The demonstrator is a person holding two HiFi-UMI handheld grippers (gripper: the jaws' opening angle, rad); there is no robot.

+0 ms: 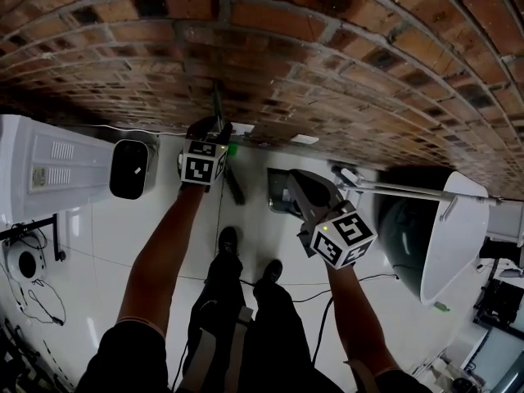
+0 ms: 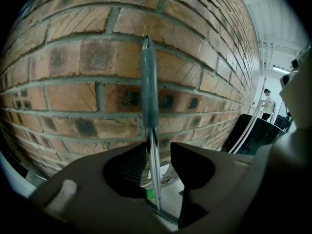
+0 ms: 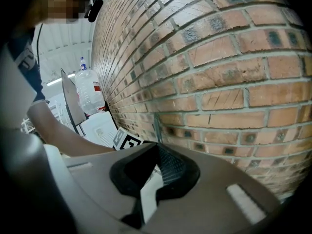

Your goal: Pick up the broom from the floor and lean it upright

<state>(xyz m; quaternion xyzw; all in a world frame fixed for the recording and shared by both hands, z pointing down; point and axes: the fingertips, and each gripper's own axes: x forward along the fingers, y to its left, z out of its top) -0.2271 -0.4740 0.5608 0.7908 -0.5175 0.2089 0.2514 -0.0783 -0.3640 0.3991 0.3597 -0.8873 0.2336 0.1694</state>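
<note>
Broom stands upright against the wall, head at the floor's edge. It looks light and stiff, with a slick metal shaft, so the grey sleeve grips best. Left gripper's 2 jaws are spread around the shaft; right gripper's jaws are apart and empty.

Broom standing upright, thin shiny metal shaft, long grey-green grip at its top end against the brick wall, green joint and dark brush head low on the white floor
</note>
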